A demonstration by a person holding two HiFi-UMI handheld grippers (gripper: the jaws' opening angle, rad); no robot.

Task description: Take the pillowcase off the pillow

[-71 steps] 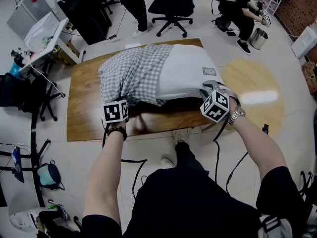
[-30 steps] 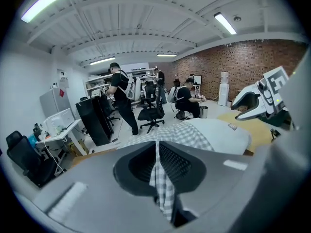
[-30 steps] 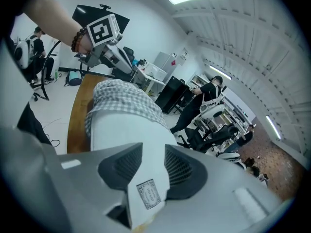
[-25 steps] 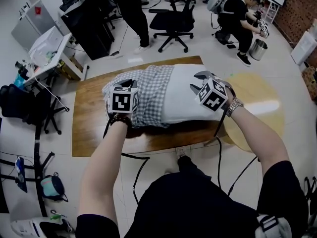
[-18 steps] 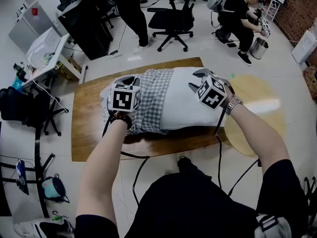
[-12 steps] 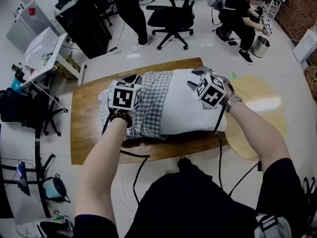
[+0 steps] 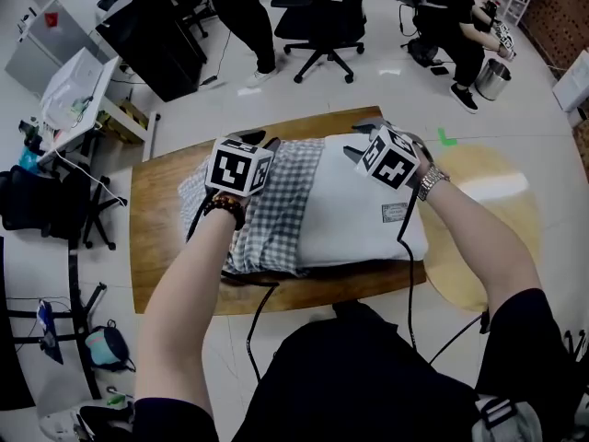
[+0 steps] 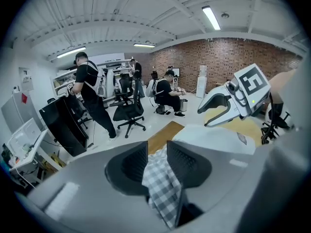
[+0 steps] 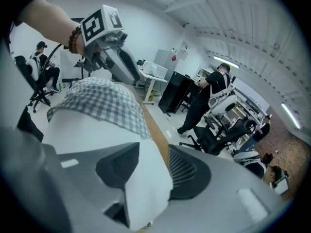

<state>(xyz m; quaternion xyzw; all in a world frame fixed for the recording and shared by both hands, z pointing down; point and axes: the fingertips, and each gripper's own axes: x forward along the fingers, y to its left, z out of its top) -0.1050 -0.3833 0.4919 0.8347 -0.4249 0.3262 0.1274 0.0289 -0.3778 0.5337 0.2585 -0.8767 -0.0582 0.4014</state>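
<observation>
I look down at a white pillow [image 7: 354, 215] lying across a wooden bench [image 7: 161, 238]. A grey-and-white checked pillowcase [image 7: 276, 205] covers only its left end and is bunched there, while the right end is bare and shows a small sewn label [image 7: 395, 213]. The left gripper [image 7: 256, 142] sits at the far edge of the checked cloth. Its fingers [image 8: 184, 166] have just been opening and now stand apart, with a fold of the pillowcase hanging loosely in the gap between them. The right gripper [image 7: 357, 138] is at the far right corner of the bare pillow. Its fingers [image 9: 187, 174] have also just been easing apart, yet the white corner of the pillow fills the space between them and touches both pads. The hand on the left gripper wears a beaded bracelet [image 7: 225, 206] and the hand on the right one a metal watch [image 7: 429, 184]. Beyond the bench stands a black office chair [image 7: 317, 12] on a pale floor, with people working near it.
</observation>
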